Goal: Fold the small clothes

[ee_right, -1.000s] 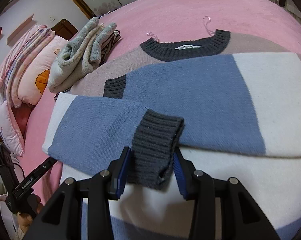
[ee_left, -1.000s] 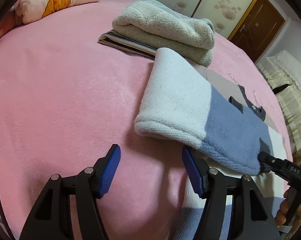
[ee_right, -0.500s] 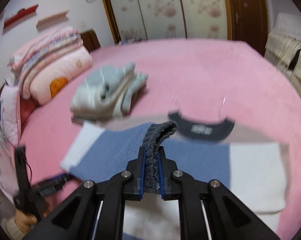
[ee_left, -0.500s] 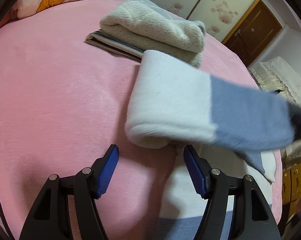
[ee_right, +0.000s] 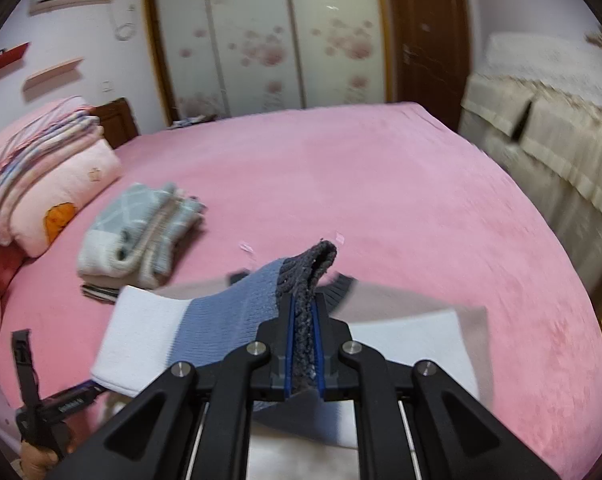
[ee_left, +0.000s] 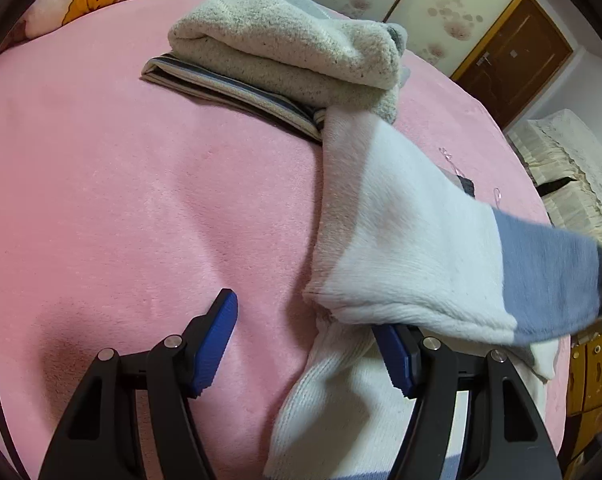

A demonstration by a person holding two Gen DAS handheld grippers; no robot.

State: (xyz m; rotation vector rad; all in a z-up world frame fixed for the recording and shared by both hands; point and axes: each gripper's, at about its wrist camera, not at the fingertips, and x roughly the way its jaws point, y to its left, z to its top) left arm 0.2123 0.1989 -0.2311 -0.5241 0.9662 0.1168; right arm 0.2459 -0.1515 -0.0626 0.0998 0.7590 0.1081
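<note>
Your right gripper (ee_right: pixel 303 354): jaws clamped on the dark grey cuff (ee_right: pixel 309 280) of the sweater sleeve (ee_right: pixel 229 312). The sleeve hangs lifted off the bed, running from the cuff through a blue band to a white band at the shoulder end.

Your left gripper (ee_left: pixel 309 344): jaws apart, nothing pinched. Its left pad sits over the bare pink blanket (ee_left: pixel 141 200); its right pad is partly under the raised sleeve (ee_left: pixel 421 248).

Sweater (ee_right: pixel 405 340): spread flat on the pink blanket just ahead of both grippers, with a white body panel, a beige edge and a dark ribbed collar (ee_right: pixel 343 282).

Folded pile (ee_left: pixel 285 52): a fuzzy grey-white knit on top of a striped garment (ee_left: pixel 237 96), just beyond the sleeve's shoulder end.

Pillow (ee_right: pixel 65 196): pink, orange print, at the bed's left edge.
</note>
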